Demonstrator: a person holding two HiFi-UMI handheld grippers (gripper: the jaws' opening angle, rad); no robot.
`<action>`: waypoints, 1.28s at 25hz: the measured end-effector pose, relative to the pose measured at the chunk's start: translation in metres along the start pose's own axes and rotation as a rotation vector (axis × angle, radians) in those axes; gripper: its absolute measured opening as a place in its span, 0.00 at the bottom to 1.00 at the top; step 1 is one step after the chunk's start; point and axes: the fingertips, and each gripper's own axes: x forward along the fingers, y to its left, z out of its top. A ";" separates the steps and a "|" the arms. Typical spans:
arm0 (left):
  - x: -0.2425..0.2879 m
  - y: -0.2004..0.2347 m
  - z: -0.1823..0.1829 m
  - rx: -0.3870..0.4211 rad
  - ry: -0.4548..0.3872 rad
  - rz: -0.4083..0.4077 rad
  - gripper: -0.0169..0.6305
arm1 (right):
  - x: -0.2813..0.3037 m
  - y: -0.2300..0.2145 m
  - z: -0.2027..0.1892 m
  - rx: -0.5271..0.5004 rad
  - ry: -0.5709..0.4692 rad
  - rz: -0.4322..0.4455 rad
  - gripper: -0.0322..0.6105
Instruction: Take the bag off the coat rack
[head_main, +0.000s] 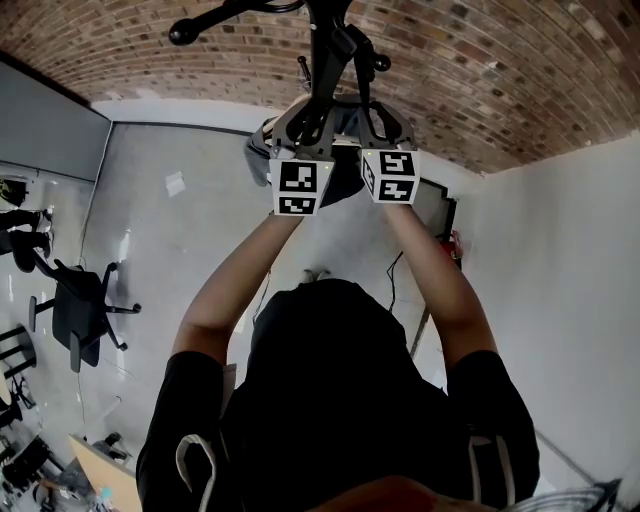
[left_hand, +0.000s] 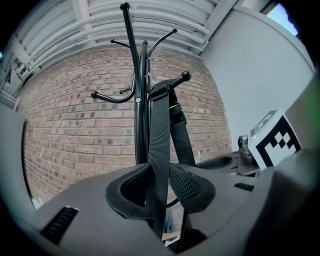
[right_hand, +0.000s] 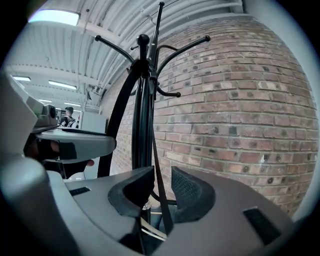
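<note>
Head view looks steeply down; both gripper views face the same coat rack (left_hand: 140, 120) close up.

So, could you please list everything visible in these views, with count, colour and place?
coat rack: one, black, standing before the wall.
bag straps: two show, black, hanging from a rack hook.
brick wall: one, red-brown, behind the rack.
office chair: one, black, at the head view's left.
ceiling lights: several, white, overhead in the right gripper view.
bystander: one, far off, in the right gripper view.
left gripper: one, dark grey, jaws apart with a wide strap between them.
right gripper: one, dark grey, jaws apart with a strap edge-on between them.
forearms: two, bare, raised toward the rack.
</note>
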 end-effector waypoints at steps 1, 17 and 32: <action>0.001 0.000 0.000 0.004 0.003 0.000 0.20 | 0.003 0.000 -0.002 -0.001 0.008 0.003 0.21; 0.012 0.017 -0.011 -0.065 0.076 0.054 0.15 | 0.018 0.008 -0.003 -0.002 0.010 0.059 0.09; -0.005 0.009 0.018 -0.056 0.060 0.002 0.06 | -0.014 -0.019 0.009 0.030 -0.014 0.002 0.08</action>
